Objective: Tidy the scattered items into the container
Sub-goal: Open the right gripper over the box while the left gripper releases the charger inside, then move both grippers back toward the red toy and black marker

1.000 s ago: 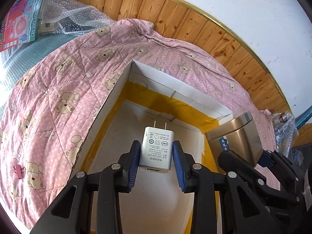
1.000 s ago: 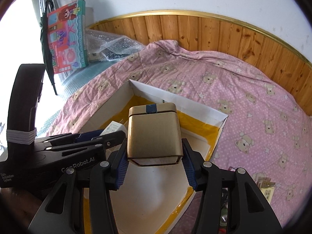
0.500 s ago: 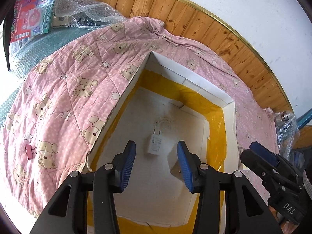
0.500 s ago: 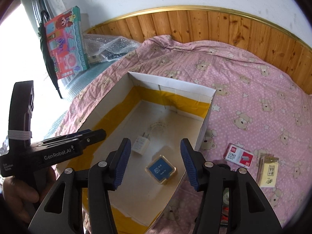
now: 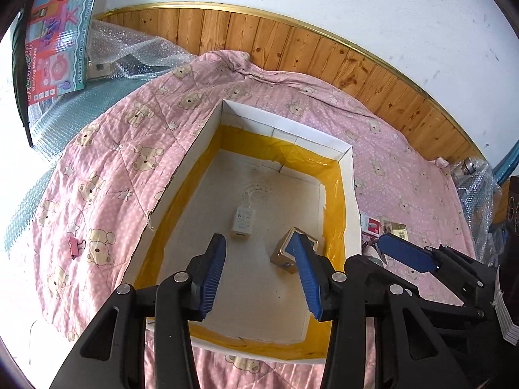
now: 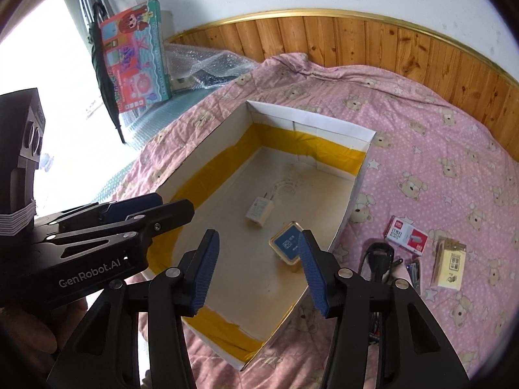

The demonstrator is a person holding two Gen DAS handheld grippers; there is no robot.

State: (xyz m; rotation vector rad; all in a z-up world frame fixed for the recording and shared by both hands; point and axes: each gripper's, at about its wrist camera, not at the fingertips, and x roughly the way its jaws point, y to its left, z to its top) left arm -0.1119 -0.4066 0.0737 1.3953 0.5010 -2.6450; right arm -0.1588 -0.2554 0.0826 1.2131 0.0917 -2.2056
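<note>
Both items have left the grippers since a second ago: the white charger (image 5: 244, 222) and the gold tin (image 6: 289, 248) now lie on the floor of the box (image 5: 282, 128), near each other. Two items are stowed. The left gripper (image 5: 261, 278) and right gripper (image 6: 259, 274) hover above the box, jaws spread wide, holding nothing. The red packet (image 6: 405, 235), yellow packet (image 6: 449, 264) and pink clip (image 5: 74, 246) remain on the quilt (image 5: 123, 149).

box (image 5: 285, 133): matt card | quilt (image 5: 107, 168): soft cloth | tin (image 6: 288, 243): glossy metal
</note>
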